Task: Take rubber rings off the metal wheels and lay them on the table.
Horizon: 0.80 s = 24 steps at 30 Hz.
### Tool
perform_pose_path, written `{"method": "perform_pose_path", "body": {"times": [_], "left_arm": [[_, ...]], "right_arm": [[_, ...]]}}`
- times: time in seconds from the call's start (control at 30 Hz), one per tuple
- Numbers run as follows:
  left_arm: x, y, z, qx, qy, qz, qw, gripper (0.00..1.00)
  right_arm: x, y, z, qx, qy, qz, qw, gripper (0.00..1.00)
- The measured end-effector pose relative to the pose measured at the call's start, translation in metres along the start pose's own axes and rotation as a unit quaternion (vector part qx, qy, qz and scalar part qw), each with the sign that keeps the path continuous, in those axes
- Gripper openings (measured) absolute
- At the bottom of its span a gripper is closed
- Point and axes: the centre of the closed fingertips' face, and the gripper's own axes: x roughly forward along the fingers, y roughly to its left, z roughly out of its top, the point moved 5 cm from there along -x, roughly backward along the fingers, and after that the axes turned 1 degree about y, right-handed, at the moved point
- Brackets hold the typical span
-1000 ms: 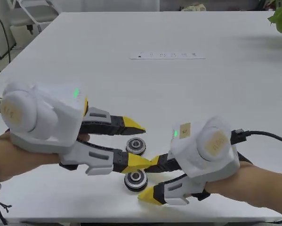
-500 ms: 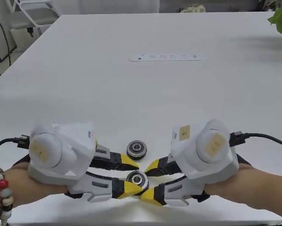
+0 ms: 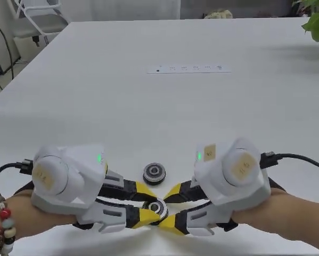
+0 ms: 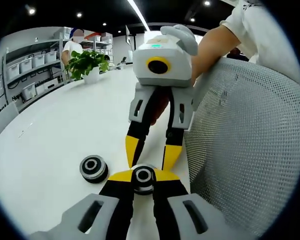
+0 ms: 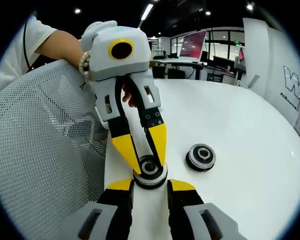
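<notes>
Pinching near wheel point(image 3: 157, 207) in left tongs point(image 3: 148, 203), coming in from 9 o'clock. Jaws closed on its two sides, going by left gripper view. Straddling same wheel with right tongs point(image 3: 165, 208) from 3 o'clock, tips right at the rim. Can't tell if clamped or merely bracketing.

Reads as first removal, early stage: bracing the metal with one side, going for the rubber ring point(image 5: 151, 183) with the other. No ring off yet, both seemingly seated.

Next, probably: keep left grip firm, work one right tip under the ring's edge, peel toward 3 o'clock, lay it on the worktop point(image 3: 202, 117) alongside. Calls for a bite on rubber only, not metal. Risk of slipping off and sending the wheel rolling.

Second wheel point(image 3: 154, 173) flat on worktop at 12 o'clock of the gripped one, near but apart from both tongs, untouched.
</notes>
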Motion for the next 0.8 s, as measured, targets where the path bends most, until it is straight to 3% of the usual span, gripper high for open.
{"method": "perform_pose_path", "body": {"times": [0.13,0.43,0.63,0.8], "left_arm": [[0.0,0.0,-0.001,0.014,-0.006,-0.002,0.9999,0.08],[0.0,-0.001,-0.004,0.0,-0.027,0.006,0.9996,0.08],[0.008,0.001,0.001,-0.002,-0.025,0.01,0.9996,0.08],[0.015,0.003,0.007,0.003,-0.018,0.01,0.9998,0.08]], "right_arm": [[0.0,0.0,0.0,-0.001,0.0,0.0,1.0,0.24],[0.0,-0.002,0.002,0.012,-0.008,-0.001,0.9999,0.26],[-0.001,-0.003,0.0,0.002,-0.001,-0.006,1.0,0.25],[-0.008,-0.012,-0.005,0.027,-0.001,-0.002,0.9996,0.25]]}}
